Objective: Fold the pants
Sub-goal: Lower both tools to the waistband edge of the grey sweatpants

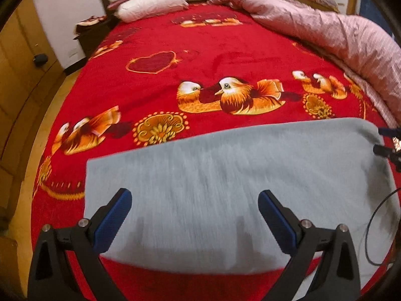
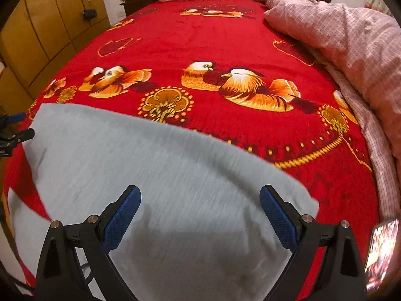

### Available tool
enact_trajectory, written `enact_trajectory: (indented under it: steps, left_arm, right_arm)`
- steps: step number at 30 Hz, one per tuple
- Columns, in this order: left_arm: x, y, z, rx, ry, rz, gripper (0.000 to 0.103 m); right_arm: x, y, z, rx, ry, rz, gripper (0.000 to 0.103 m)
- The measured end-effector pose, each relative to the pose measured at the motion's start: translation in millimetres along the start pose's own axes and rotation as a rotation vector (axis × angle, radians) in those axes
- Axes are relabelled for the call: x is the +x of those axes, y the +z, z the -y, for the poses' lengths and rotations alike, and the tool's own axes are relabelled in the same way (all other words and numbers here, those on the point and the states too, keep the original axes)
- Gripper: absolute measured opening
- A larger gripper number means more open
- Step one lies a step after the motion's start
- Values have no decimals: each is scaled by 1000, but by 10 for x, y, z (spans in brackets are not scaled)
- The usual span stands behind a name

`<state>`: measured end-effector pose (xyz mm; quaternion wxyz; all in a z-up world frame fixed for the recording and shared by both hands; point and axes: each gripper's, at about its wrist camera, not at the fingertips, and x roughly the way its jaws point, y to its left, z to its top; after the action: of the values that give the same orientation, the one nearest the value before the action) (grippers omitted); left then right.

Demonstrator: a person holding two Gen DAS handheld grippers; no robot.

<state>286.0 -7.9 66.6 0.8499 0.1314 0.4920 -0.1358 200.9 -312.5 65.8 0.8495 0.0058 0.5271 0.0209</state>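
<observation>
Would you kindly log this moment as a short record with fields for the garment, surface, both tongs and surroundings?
garment: grey knit pants, lying flat in a folded rectangle
surface: red plush bedspread with duck print
left tongs: open, over the pants, holding nothing
right tongs: open, over the pants, holding nothing
surroundings: pink quilt bunched on the right; white pillows at the headboard

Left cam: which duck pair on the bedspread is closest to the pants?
The left pair, beside the far-left corner of the pants; the centre and right pairs sit farther up.
</observation>
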Motion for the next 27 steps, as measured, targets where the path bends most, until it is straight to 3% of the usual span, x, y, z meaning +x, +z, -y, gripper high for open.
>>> enact_trajectory:
  steps: [11, 15, 17, 20, 23, 26, 27]
  left_arm:
    - [603, 497, -302, 66, -30, -77, 102]
    - [812, 537, -308, 106, -76, -140, 102]
    - [899, 516, -279, 138, -62, -159, 101]
    - [979, 472, -245, 160, -59, -147, 102]
    - [1016, 457, -318, 128, -101, -145, 101]
    - [1019, 440, -364, 89, -149, -145, 91]
    - [981, 434, -348, 91, -164, -136, 79]
  right_arm:
    - [484, 343, 145, -59, 3, -90, 97]
    - [651, 365, 124, -87, 19, -133, 96]
    - [708, 364, 109, -107, 21, -143, 96]
    - [738, 361, 103, -118, 28, -143, 96]
    - [769, 352, 112, -128, 38, -138, 97]
    - [759, 355, 110, -138, 42, -135, 92]
    - [745, 354, 103, -144, 48, -131, 85]
